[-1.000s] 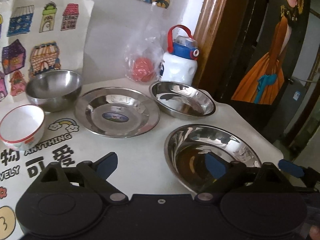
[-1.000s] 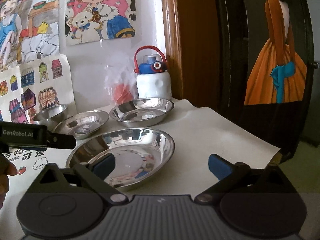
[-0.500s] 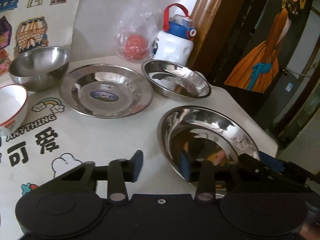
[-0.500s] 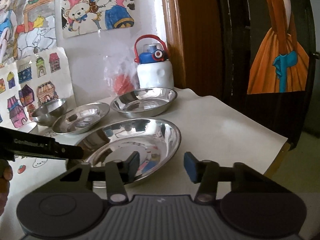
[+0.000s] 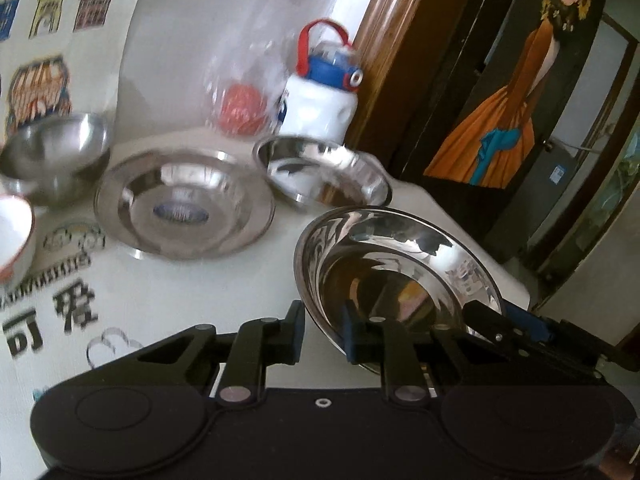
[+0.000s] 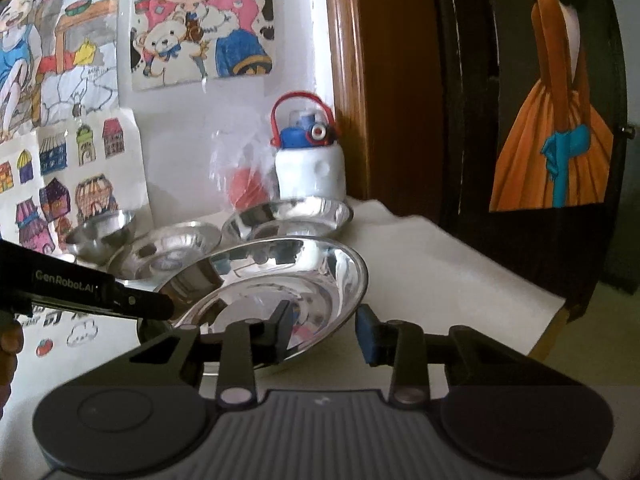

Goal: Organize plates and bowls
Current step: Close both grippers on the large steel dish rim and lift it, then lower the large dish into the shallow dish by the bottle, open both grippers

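A wide steel plate [image 5: 400, 264] [image 6: 260, 280] hangs tilted just over the white tablecloth. My left gripper [image 5: 322, 334] is shut on its near-left rim, one pad inside the plate and one outside. Across from it, my right gripper [image 6: 324, 330] is closed on the opposite rim and also shows at the plate's right edge [image 5: 508, 320] in the left wrist view. Behind lie a flat steel plate [image 5: 184, 208], a deeper steel dish [image 5: 324, 176], a steel bowl [image 5: 56, 160] and a white bowl [image 5: 12, 236].
A white bottle [image 5: 320, 96] with a red handle and a clear bag [image 5: 240, 108] holding something red stand against the back wall. The table's edge [image 6: 532, 320] drops off at the right, beside a dark door. A hand [image 6: 8, 344] shows at the left.
Both grippers went from wide open to closed on the near plate's opposite rims. The plate now stays sharp while the background blurs, so it moves along with the grippers.
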### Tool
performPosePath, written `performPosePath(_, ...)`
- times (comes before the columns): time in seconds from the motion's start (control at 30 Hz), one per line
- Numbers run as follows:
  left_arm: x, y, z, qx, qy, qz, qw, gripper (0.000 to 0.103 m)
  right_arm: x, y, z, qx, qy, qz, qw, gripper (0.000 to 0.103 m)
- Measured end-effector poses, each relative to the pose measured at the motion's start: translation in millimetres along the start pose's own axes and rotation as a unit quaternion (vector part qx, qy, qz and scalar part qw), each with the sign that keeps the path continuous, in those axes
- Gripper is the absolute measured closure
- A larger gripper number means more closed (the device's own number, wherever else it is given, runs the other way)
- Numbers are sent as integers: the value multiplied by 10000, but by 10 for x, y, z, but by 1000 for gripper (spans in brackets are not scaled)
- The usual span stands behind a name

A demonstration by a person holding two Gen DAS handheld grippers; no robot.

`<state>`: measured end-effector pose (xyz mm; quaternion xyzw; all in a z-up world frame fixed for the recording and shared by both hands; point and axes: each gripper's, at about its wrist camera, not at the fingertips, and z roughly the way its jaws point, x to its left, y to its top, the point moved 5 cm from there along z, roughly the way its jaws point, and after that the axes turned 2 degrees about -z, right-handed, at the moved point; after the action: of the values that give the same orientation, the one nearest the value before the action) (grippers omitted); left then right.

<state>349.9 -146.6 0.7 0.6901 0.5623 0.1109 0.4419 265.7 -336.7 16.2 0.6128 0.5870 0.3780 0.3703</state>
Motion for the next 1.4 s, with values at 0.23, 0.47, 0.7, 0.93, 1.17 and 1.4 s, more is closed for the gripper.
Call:
performPosePath(0.23,-45,461,109,-411,79,193,9989,82,-31,350,287,-279,20,127,9995,64)
performPosePath(0.47,41,926,483,-559,339,445,9969,82,-1,632,899,-247,1,120,9996,64)
performPosePath(0.7,139,1143,915,-394,589,632,9955,81,9,757,1404,-116,-94,118,9998,63)
performPosePath(0.93,184,1205,1119,-331,731,833,9933,81,16,731,1643,82,-125,27,9999,59)
performPosePath(1.17,243,1176,1200,-213,891,838,9923,81,106,698,1718,203,-152,-153,9996,55)
performPosePath(1.4,306,1171,1220,-168,1006,817,9914,81,189,694,1739,263,-142,-337,9990,51)
